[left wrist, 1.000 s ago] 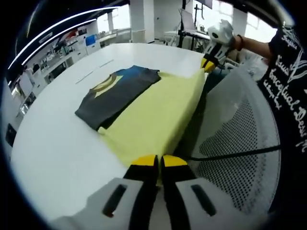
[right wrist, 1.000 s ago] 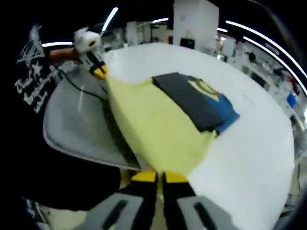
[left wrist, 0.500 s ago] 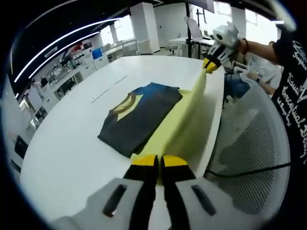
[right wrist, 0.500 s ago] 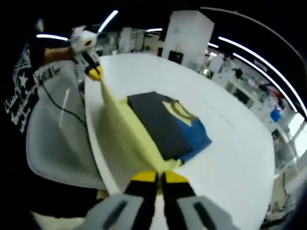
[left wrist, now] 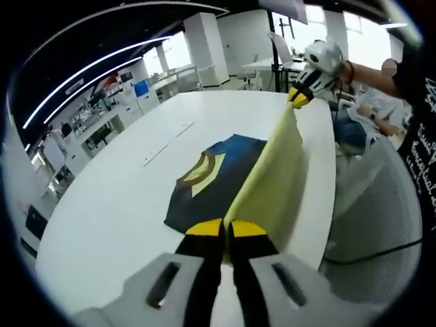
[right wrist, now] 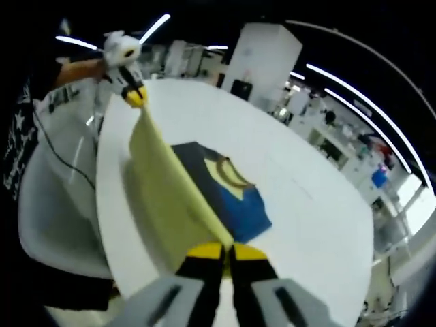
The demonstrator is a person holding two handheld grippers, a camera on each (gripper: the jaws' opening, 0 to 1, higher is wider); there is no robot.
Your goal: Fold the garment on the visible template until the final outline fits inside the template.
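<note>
We are raising the yellow flap [left wrist: 269, 180] steeper than a moment ago, both clenched claws [left wrist: 225, 228] [right wrist: 226, 251] gripping its corners, folding it over the shirt [left wrist: 214, 174].

Right claw [right wrist: 226, 249]: closed on the near corner of the yellow sheet [right wrist: 163, 187].
Left claw [right wrist: 136, 95]: pinching the sheet's far corner.
Sheet: raised edge-on over the white worktop [right wrist: 306, 204].
Garment [right wrist: 228, 197]: dark and blue, folded, flat beside the sheet.
</note>
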